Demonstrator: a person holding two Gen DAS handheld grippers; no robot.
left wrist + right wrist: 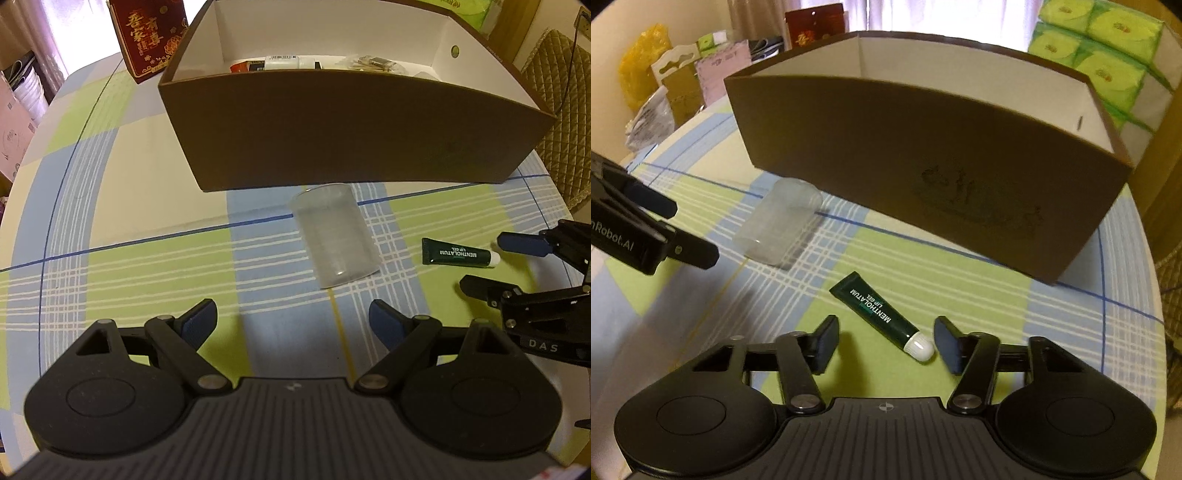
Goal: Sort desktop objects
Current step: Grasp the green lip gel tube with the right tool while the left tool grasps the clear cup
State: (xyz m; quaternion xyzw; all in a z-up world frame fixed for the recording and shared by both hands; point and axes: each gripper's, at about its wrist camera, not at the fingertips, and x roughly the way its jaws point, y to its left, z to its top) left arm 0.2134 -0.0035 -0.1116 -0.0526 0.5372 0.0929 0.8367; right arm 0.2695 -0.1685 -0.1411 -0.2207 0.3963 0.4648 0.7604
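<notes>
A clear plastic cup (334, 236) lies on its side on the checked tablecloth, just in front of the brown box (351, 125). My left gripper (293, 319) is open and empty, a little short of the cup. A green lip gel tube (882, 315) with a white cap lies to the right of the cup (779, 221). My right gripper (886, 341) is open, its fingers on either side of the tube's cap end, not touching it. The right gripper also shows in the left wrist view (484, 266), beside the tube (460, 253).
The brown box (923, 170) has a white inside and holds a white bottle (290, 62) and small items (369, 63). A red gift box (147, 37) stands at the back left. Green tissue packs (1108, 40) stand behind the box. The table edge curves at the right.
</notes>
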